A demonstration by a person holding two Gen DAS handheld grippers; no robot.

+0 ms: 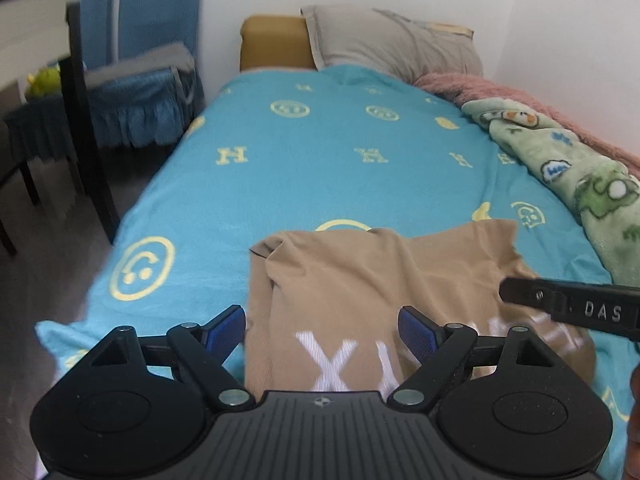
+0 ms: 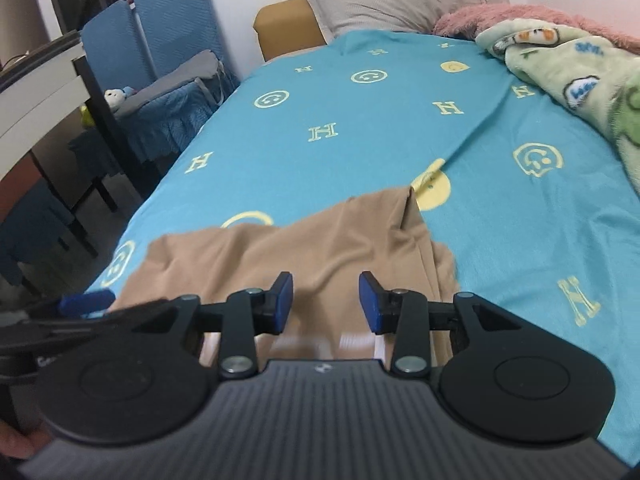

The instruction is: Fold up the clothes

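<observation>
Tan garment (image 1: 360,280) with white lettering lies rumpled on turquoise bedspread (image 1: 280,152), near edge. Left gripper (image 1: 322,322) jaws wide, empty. Right gripper (image 2: 326,300) jaws narrower, gripping nothing.

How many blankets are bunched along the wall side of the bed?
2. A green cartoon-print blanket lies along the bed's right edge, and a pink fuzzy blanket sits behind it, against the wall near the grey pillow. More could be hidden beyond the frame.

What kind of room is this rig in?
Most likely a bedroom: a bed with a patterned teal cover, a grey pillow at its head, and fleece blankets along the wall side. Blue-covered chairs stand beside it.
</observation>
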